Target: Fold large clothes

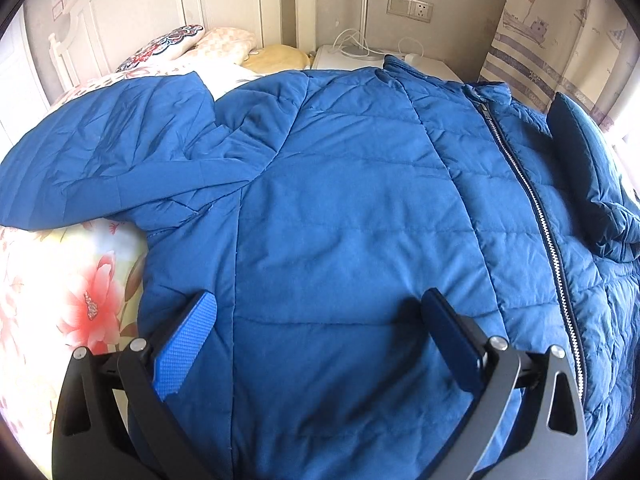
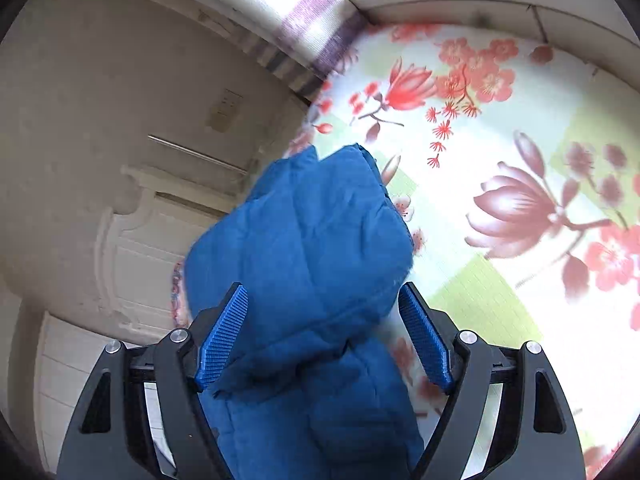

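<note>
blue jacket (image 1: 340, 200), no readable writing

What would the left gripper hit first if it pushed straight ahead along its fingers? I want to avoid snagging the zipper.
Probably the blue jacket: the left gripper points down at its quilted front panel, jaws open. The zipper runs off to the right, outside that line.

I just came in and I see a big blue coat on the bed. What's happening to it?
Someone is folding a puffy blue jacket on a bed with a flowery sheet, using a grabber tool in each hand. The left gripper hangs open just above the jacket's front, near the zipper, without pinching it. The right gripper is open too, with one sleeve lying loose between its fingers. One sleeve still sticks out sideways.
</note>
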